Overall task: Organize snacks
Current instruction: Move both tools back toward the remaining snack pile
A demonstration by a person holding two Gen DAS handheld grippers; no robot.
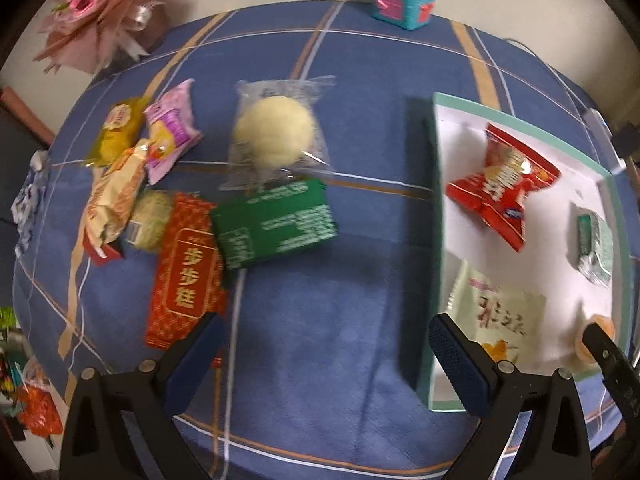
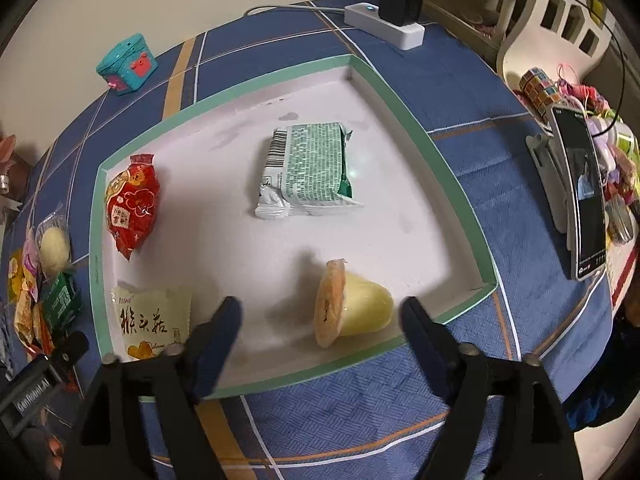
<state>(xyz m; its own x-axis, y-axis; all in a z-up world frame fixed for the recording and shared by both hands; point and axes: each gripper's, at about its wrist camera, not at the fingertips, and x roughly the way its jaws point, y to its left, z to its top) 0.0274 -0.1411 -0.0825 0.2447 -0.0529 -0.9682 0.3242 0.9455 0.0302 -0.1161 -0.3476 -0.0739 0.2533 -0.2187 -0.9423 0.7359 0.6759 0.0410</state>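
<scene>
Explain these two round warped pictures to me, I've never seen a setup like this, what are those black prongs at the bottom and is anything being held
Each picture comes from a fisheye camera on a handheld two-finger gripper, looking along its fingers. The black prongs are those fingers. The left gripper hangs open over blue cloth, near a pile of loose snacks, including a green box and a red packet. The right gripper is open above a white tray; a jelly cup lies between its fingers, not gripped. The tray also holds a green wrapper, a red bag and a pale packet. Nothing is held.
</scene>
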